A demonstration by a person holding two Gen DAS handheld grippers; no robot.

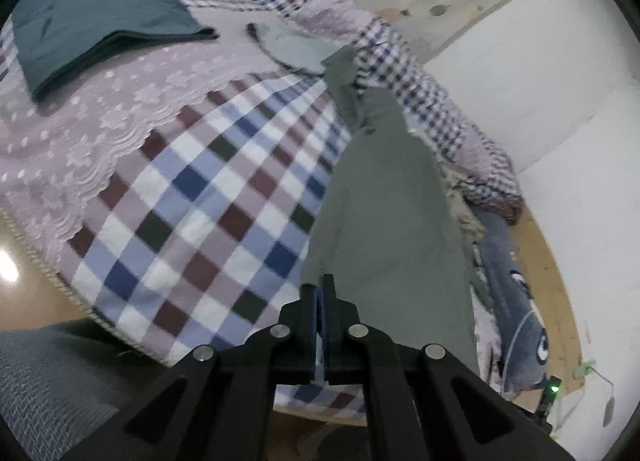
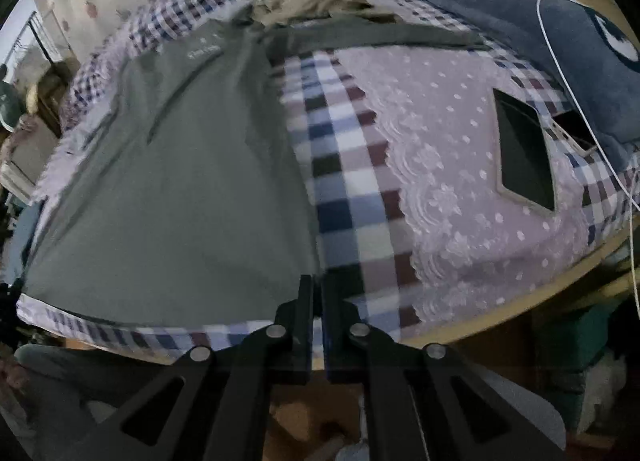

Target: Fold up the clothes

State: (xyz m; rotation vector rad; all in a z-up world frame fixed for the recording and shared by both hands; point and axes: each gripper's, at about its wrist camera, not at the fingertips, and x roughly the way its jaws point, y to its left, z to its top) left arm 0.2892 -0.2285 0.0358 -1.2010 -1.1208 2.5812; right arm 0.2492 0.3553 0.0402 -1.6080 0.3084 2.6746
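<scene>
A dark teal garment [image 1: 100,21] is seen lying folded on the bed [image 1: 192,197], far ahead and to the left of the left gripper [image 1: 319,293]. A grey-green shirt [image 2: 172,189] is spread flat ahead and to the left of the right gripper [image 2: 316,293], one sleeve [image 2: 380,39] stretched out sideways, so its folding is judged to remain. Both grippers are seen nearly closed; whether the shirt's hem is pinched cannot be told. A tablet [image 2: 524,149] lies ahead and to the right.
</scene>
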